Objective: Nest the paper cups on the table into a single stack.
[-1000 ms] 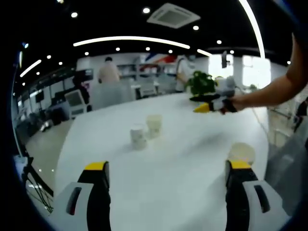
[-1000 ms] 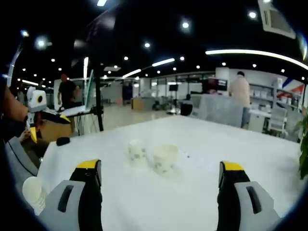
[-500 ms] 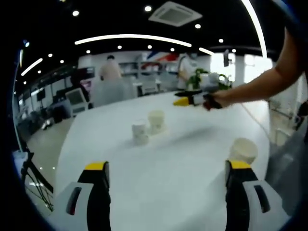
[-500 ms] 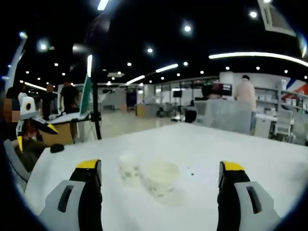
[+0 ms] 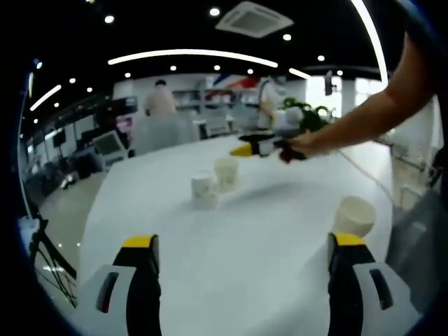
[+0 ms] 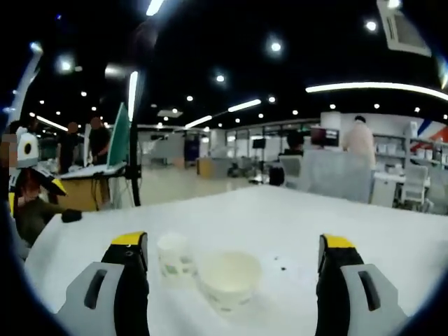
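Note:
On the white table two paper cups stand side by side: a printed cup and a plain cup with its mouth up. A third cup stands apart, by my left gripper's right jaw. My left gripper is open and holds nothing. In the left gripper view my right gripper, held by a person's arm, hovers just right of the pair. In the right gripper view the plain cup and the printed cup sit close ahead, between the open jaws of my right gripper.
A potted plant stands at the table's far edge. My left gripper is at the left rim of the right gripper view. Behind the table lie office desks, a dark pole and several people.
My right gripper has moved across the table toward the two cups, which have grown larger and lower in its view. The left gripper has stayed about where it was.

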Demonstrator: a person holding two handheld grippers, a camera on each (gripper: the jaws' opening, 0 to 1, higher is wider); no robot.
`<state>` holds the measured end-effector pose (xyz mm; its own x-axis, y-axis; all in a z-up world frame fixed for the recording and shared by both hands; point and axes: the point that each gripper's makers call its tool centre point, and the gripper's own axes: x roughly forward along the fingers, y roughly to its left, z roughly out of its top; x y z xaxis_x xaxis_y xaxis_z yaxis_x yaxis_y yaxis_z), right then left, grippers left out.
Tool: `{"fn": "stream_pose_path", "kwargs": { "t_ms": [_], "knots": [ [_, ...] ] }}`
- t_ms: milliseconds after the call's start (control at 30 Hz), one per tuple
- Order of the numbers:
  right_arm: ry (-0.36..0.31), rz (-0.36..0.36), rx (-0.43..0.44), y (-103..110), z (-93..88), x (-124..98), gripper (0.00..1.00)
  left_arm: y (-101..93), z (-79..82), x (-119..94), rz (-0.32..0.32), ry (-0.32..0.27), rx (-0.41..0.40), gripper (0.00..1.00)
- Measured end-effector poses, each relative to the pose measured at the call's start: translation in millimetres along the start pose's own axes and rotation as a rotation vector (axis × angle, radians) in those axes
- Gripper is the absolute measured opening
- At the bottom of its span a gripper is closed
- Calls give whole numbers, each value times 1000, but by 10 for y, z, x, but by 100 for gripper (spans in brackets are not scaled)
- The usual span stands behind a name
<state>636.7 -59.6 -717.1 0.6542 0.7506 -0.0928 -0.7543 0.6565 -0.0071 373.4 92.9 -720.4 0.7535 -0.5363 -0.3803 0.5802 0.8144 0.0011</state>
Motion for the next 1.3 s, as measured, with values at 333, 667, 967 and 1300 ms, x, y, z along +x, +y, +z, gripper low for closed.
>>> {"fn": "stream_pose_path", "kwargs": {
  "t_ms": [333, 667, 967, 1300],
  "knots": [
    [80, -16, 42, -72, -371, 149, 84, -4, -59, -18, 5, 11, -13, 99],
    [122, -23, 79, -39, -580, 272, 68, 3, -98, -56, 10, 22, -17, 99],
    [182, -32, 77, -38, -699, 279, 50, 49, -56, -36, 7, 5, -21, 99],
    [195, -26, 80, -33, -696, 257, 41, 42, -75, -34, 6, 10, -24, 99]
  ]
}}
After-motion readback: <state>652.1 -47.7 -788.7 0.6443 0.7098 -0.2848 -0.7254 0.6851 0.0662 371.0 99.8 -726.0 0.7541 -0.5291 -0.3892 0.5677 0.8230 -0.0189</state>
